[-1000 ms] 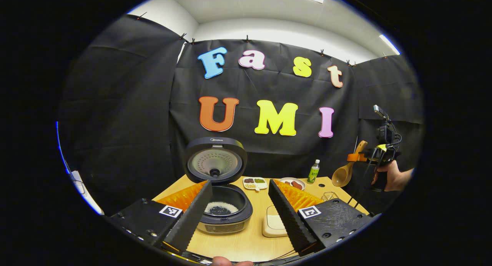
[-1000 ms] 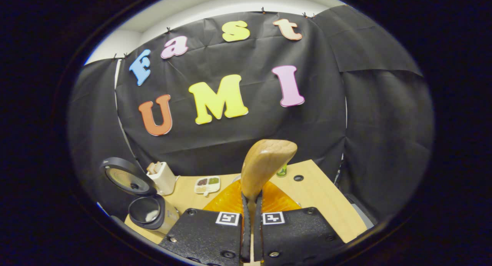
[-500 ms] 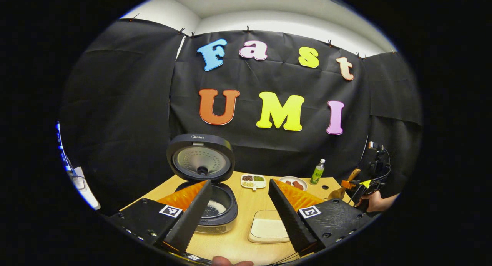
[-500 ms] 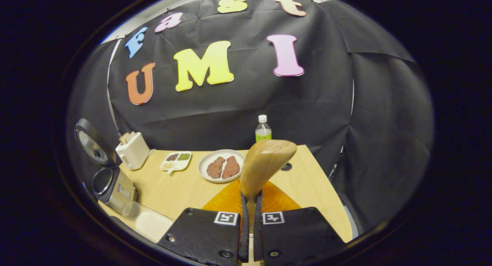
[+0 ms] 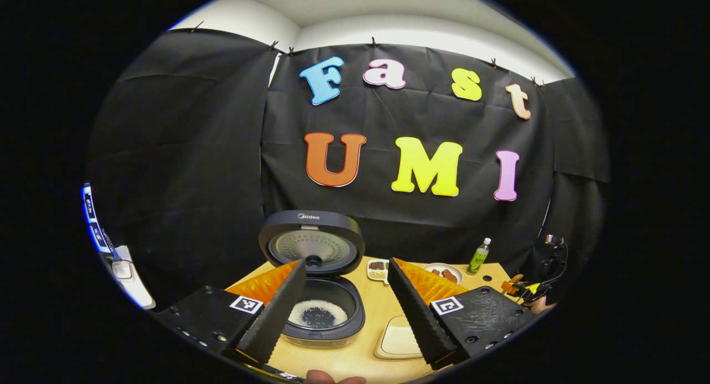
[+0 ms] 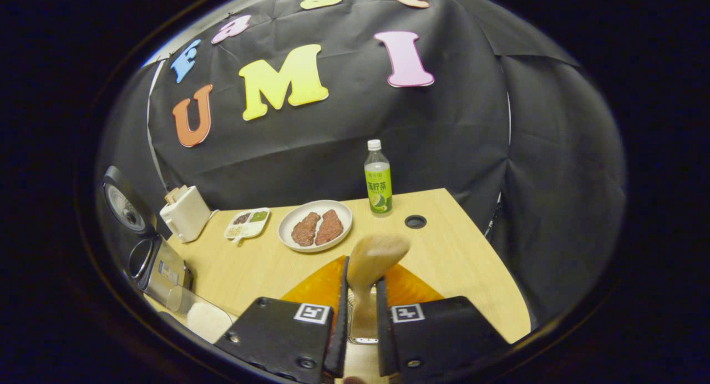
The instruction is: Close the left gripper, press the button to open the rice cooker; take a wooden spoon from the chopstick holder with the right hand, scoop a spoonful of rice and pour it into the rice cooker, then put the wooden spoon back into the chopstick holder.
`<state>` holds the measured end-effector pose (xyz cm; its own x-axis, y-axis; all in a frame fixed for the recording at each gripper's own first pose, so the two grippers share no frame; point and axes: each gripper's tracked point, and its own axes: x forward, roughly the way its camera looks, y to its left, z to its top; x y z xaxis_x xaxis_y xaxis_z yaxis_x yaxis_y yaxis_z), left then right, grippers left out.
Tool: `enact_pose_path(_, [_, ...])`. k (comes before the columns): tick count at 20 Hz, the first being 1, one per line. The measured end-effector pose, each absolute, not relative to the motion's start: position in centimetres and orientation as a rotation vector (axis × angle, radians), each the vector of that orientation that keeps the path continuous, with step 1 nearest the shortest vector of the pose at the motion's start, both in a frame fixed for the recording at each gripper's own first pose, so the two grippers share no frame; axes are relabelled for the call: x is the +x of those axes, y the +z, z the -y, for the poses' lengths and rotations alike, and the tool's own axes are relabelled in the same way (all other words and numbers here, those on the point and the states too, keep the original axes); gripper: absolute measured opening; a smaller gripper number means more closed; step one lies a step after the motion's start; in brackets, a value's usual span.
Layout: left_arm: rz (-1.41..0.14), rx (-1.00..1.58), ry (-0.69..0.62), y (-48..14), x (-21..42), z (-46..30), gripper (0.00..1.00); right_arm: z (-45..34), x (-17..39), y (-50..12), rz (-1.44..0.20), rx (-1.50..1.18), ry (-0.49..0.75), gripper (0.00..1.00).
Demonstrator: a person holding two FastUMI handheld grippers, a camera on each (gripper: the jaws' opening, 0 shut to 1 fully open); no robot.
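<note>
The rice cooker (image 5: 324, 317) stands open with its lid (image 5: 312, 242) upright and white rice in the pot. My left gripper (image 5: 344, 309) hovers in front of it, open and holding nothing. In the right gripper view, the wooden spoon (image 6: 373, 259) stands upright and blurred between my right gripper's (image 6: 361, 281) parted fingers, which no longer press on it. Its lower end sits in the wire chopstick holder (image 6: 350, 317) under the fingers. Seen from the left gripper view, the right gripper (image 5: 527, 288) is low at the table's right edge. The open cooker (image 6: 158, 264) shows at far left.
A shallow tub of rice (image 5: 400, 339) lies right of the cooker. Farther back are a divided dish (image 6: 248, 221), a plate with two brown pieces (image 6: 316, 226), a green bottle (image 6: 378, 178) and a white box-shaped holder (image 6: 186, 212). A round hole (image 6: 415, 221) is in the tabletop.
My right gripper came down to the table's right side, its fingers parted and the spoon slid lower between them. The left gripper stayed open and shifted slightly.
</note>
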<state>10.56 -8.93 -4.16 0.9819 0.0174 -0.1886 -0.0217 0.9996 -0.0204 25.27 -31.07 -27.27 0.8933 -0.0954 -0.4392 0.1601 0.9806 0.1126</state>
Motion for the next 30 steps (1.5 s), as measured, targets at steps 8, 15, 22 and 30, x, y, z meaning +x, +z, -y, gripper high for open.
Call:
enact_pose_path(8, [-0.097,-0.024,0.041,1.1,15.2,5.5,0.94,32.9,23.3,-15.1,-0.216,0.056,-0.211,1.0])
enact_pose_path(15, [-0.09,-0.075,0.037,2.8,22.9,3.9,0.94,31.8,17.2,-9.7,-0.132,0.076,-0.221,1.0])
enact_pose_path(22, [-0.252,-0.013,0.037,-2.5,28.4,2.8,0.95,33.5,9.6,-10.2,-0.13,0.04,-0.335,0.94])
enact_pose_path(30, [-0.444,0.008,0.047,-6.9,26.8,2.6,0.97,32.2,8.3,-9.0,-0.105,0.038,-0.303,1.0])
